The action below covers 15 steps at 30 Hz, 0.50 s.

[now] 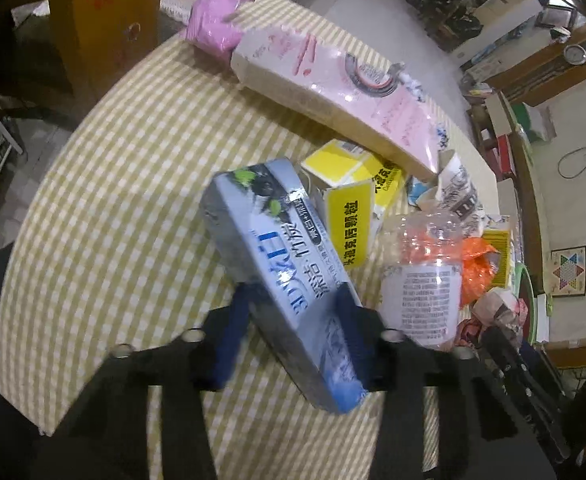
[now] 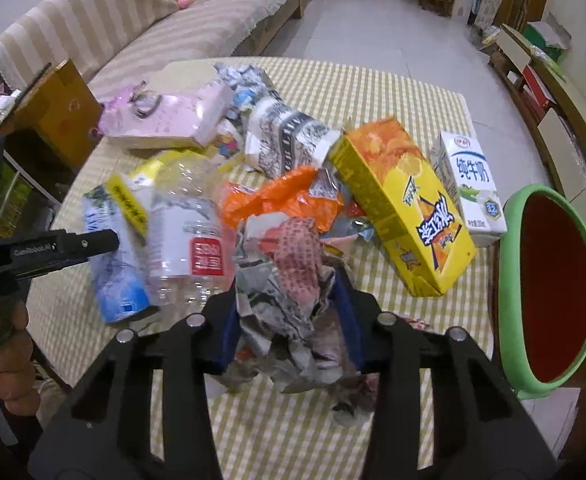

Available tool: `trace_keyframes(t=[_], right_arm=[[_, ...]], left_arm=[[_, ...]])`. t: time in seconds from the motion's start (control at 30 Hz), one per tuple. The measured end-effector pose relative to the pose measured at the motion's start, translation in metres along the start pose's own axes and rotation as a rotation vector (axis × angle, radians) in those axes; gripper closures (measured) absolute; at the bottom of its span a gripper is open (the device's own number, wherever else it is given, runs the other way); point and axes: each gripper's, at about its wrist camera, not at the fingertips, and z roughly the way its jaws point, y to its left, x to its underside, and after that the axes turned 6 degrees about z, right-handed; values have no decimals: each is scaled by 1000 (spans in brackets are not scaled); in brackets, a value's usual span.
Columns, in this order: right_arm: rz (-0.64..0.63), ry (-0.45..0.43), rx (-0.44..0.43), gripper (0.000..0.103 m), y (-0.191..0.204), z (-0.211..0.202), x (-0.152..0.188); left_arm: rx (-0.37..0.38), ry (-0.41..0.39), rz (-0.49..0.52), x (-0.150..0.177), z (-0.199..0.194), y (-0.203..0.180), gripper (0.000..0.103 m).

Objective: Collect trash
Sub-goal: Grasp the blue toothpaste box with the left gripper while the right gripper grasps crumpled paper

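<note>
My left gripper is shut on a blue toothpaste box, held tilted above the checked tablecloth; the box also shows in the right wrist view. My right gripper is shut on a crumpled newspaper wad over the table's near part. A trash pile lies on the table: a clear plastic bottle, an orange bag, a yellow juice carton, a milk carton and a pink box.
A green-rimmed bin with a red inside stands right of the table. A yellow medicine box and a patterned paper cup lie in the pile. A striped sofa is behind the table.
</note>
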Motion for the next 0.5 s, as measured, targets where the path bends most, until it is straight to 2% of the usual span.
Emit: trace_keyframes(t=[0.03, 0.1, 0.2, 0.27, 0.3, 0.33, 0.43, 0.5], right_arm=[[-1, -11, -2, 62, 1, -5, 0], [-1, -26, -7, 62, 2, -12, 0], [-11, -49, -1, 62, 6, -21, 1], [-18, -63, 4, 62, 7, -26, 2], [-17, -63, 6, 62, 7, -27, 1], [-17, -64, 9, 62, 7, -28, 1], [-17, -67, 10, 62, 7, -30, 1], [-15, -70, 9, 62, 6, -31, 1]], left_arm=[[3, -2, 6, 0, -2, 0, 78], [7, -7, 14, -1, -7, 1, 87], [25, 17, -8, 0, -8, 7, 92], [45, 30, -42, 7, -11, 16, 64], [52, 24, -67, 11, -13, 20, 36], [56, 15, -92, 15, -14, 21, 28], [26, 23, -108, 19, -11, 17, 27], [-38, 29, -110, 16, -7, 10, 26]])
